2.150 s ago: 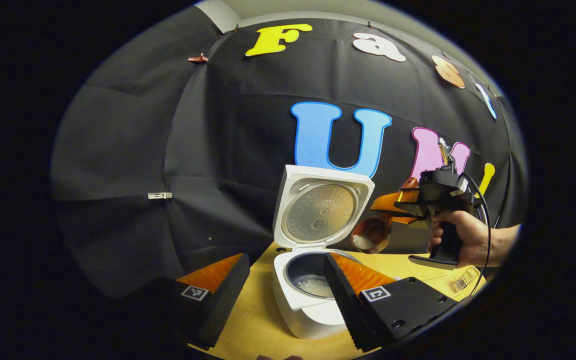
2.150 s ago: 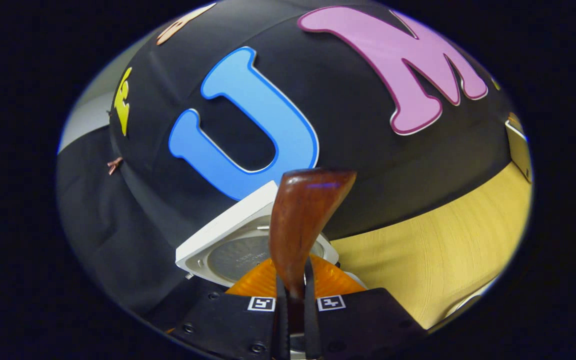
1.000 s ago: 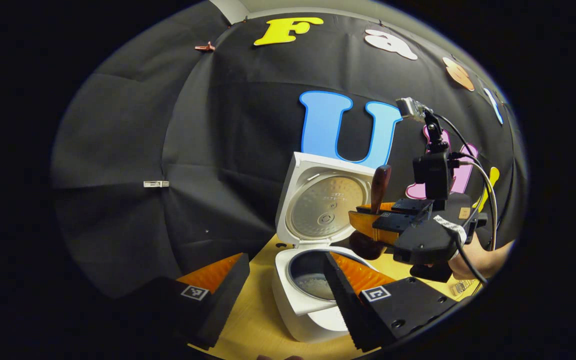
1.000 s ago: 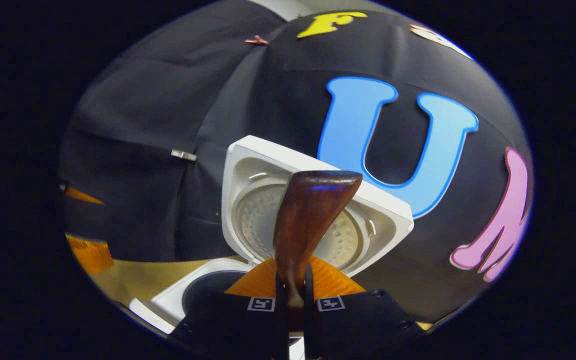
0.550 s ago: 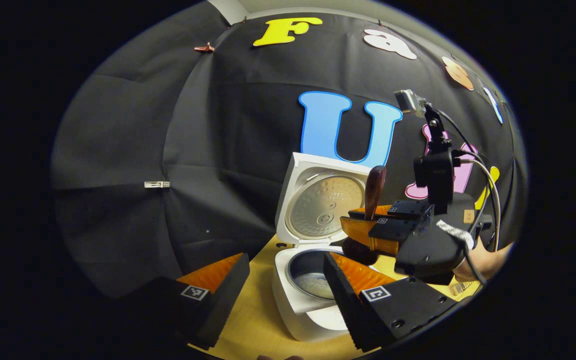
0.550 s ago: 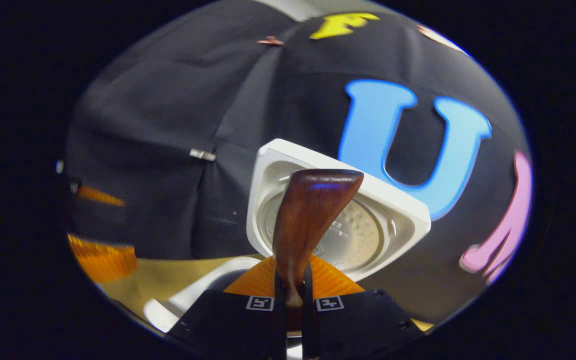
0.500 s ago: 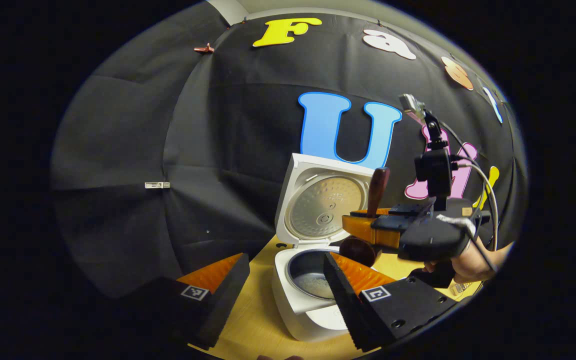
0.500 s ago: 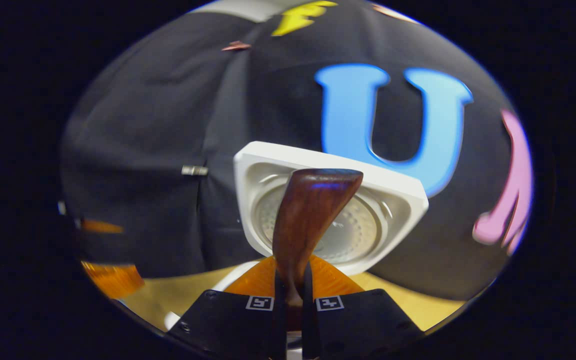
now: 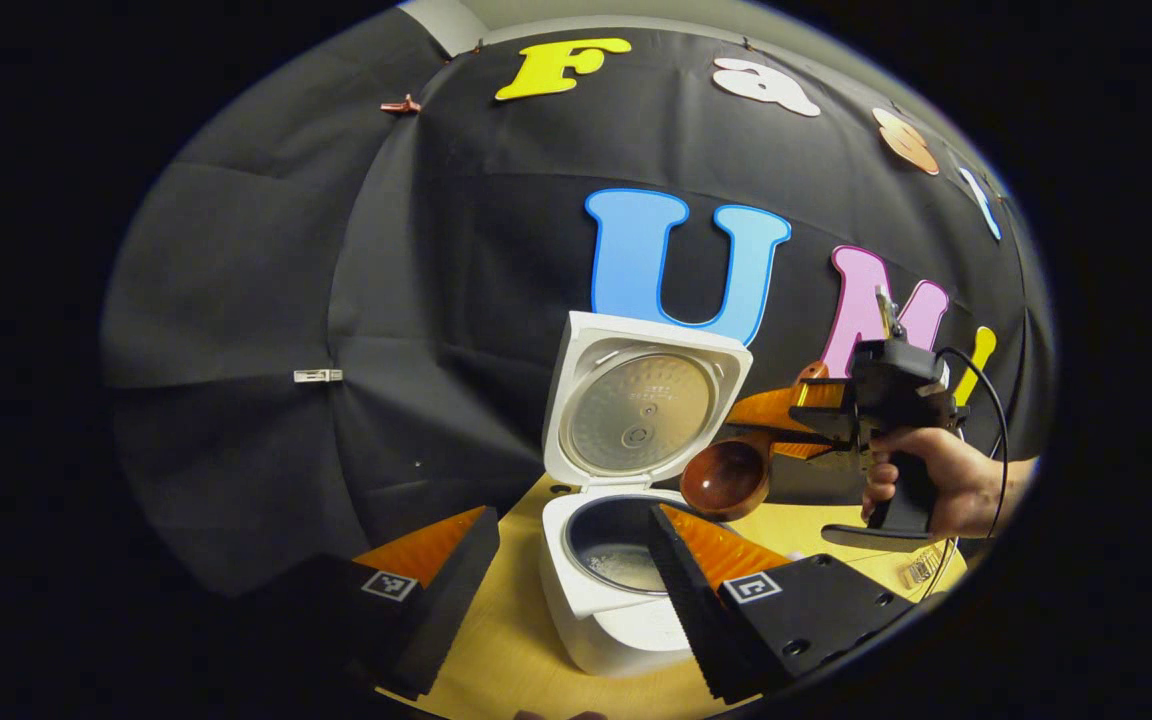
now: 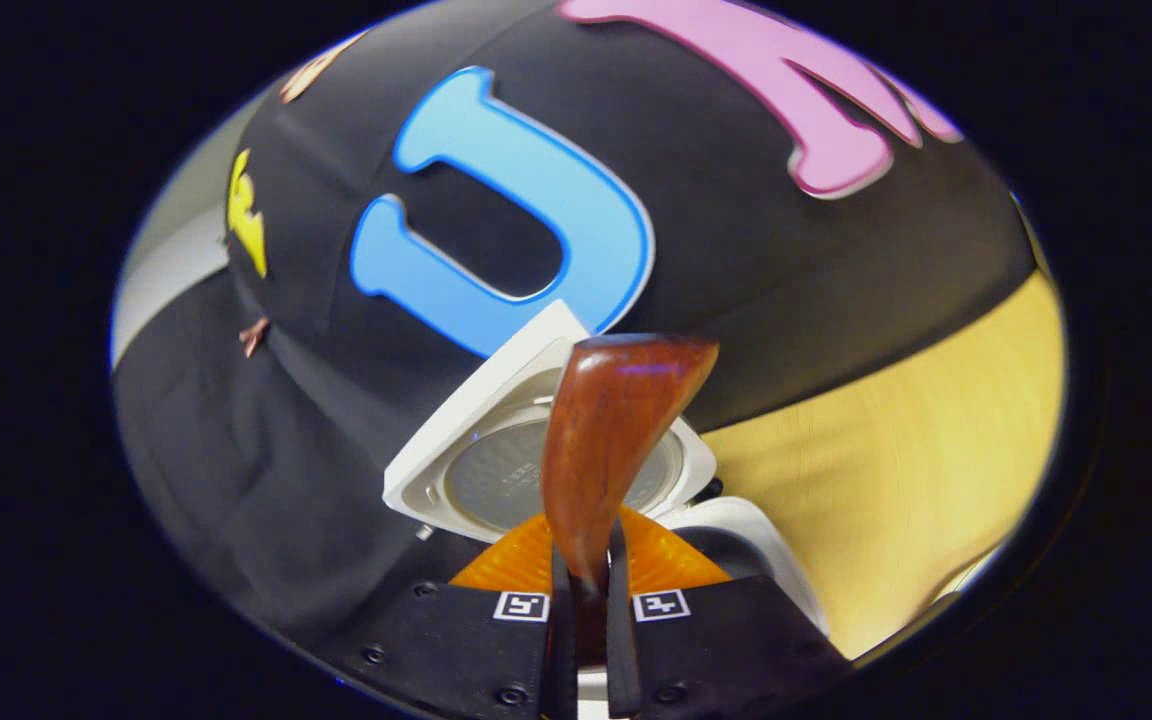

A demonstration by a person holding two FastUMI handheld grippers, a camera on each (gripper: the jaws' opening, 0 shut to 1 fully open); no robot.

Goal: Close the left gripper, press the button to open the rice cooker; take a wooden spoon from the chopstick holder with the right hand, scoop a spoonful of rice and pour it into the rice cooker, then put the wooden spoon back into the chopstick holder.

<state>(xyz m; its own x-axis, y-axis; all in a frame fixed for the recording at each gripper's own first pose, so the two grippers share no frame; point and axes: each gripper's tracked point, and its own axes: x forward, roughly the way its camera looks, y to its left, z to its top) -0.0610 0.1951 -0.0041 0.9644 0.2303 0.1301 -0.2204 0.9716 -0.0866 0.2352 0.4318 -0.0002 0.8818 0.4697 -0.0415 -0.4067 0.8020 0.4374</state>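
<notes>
The white rice cooker (image 9: 601,620) stands open on the table, its lid (image 9: 636,410) upright and a little rice in the pot (image 9: 621,560). My left gripper (image 9: 571,515) is open just in front of the cooker, one finger on each side of it, holding nothing. A hand holds my right gripper (image 9: 766,425) to the right of the lid, shut on the wooden spoon. The spoon's bowl (image 9: 726,475) hangs over the cooker's right rim and looks empty. In the right gripper view the spoon's handle (image 10: 606,450) rises from my shut right gripper (image 10: 586,560), with the lid (image 10: 481,480) behind it.
The light wooden table (image 9: 511,640) carries the cooker and stretches to the right (image 10: 896,450). A grey box (image 9: 811,482) stands behind the right gripper. A small clear object (image 9: 921,568) lies on the table under the hand. The black cloth wall is close behind.
The right gripper tipped the spoon over the pot, then rolled back and drew to the right. The spoon's bowl held rice two seconds ago and is now empty. The left gripper barely moved.
</notes>
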